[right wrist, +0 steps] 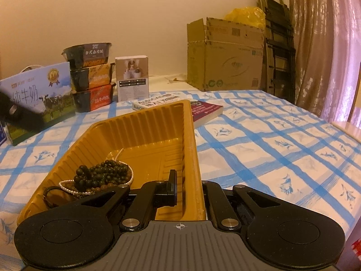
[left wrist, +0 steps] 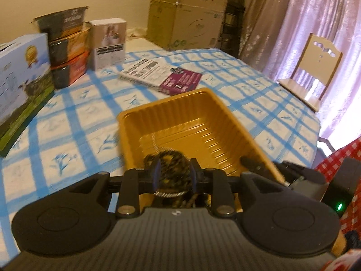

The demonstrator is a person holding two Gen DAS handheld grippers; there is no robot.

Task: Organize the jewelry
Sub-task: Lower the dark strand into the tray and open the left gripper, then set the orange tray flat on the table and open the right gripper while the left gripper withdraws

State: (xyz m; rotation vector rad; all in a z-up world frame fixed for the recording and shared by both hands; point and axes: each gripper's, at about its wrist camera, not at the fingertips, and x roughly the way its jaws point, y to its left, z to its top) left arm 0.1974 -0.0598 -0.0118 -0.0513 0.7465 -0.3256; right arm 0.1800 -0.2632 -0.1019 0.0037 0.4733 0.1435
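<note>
A ribbed golden tray (left wrist: 180, 113) (right wrist: 146, 122) sits on the blue-checked tablecloth. In its near corner lies a pile of dark beaded bracelets (left wrist: 173, 160) (right wrist: 103, 171) with a thin pearl chain (left wrist: 155, 142) (right wrist: 67, 186). In the left wrist view my left gripper (left wrist: 174, 174) hovers over that pile. Its blue pads (left wrist: 156, 174) stand apart, and the beads show in the gap. The right wrist view shows the beads resting in the tray with no finger on them. My right gripper (right wrist: 188, 189) (left wrist: 257, 164) is shut on the tray's right wall, one finger inside and one outside.
Along the back left stand a milk carton box (right wrist: 38, 94), stacked meal bowls (right wrist: 90, 79) and a white box (right wrist: 133, 79). A book (right wrist: 203, 110) lies behind the tray. A cardboard box (right wrist: 225, 56) stands by the wall, a chair (left wrist: 315, 67) and curtains on the right. Red checked cloth (left wrist: 338, 162).
</note>
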